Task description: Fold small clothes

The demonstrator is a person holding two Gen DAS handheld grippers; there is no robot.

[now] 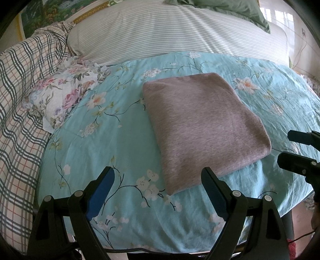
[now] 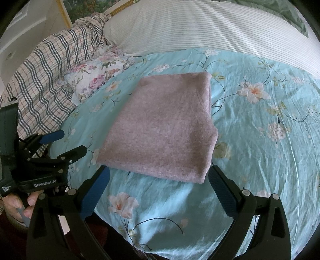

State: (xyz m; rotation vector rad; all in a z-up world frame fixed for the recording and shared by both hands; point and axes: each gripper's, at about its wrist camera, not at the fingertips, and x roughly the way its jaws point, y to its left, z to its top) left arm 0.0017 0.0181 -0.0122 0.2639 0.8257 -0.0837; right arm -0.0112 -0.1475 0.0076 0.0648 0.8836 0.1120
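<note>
A mauve-grey garment (image 1: 202, 124) lies folded into a flat rectangle on the turquoise floral bed sheet (image 1: 112, 144). My left gripper (image 1: 159, 180) hovers open just short of its near edge, nothing between the fingers. In the right wrist view the same folded garment (image 2: 164, 128) sits ahead of my right gripper (image 2: 159, 180), which is open and empty near the garment's front edge. The right gripper (image 1: 290, 147) shows at the right border of the left wrist view. The left gripper (image 2: 68, 142) shows at the left in the right wrist view, held by a hand (image 2: 22, 204).
A floral pillow (image 1: 62, 96) lies left of the garment, beside a plaid quilt (image 1: 22, 96). A striped pillow (image 1: 170, 36) spans the back. Green bedding (image 1: 230, 8) sits behind it. The bed's near edge runs just below both grippers.
</note>
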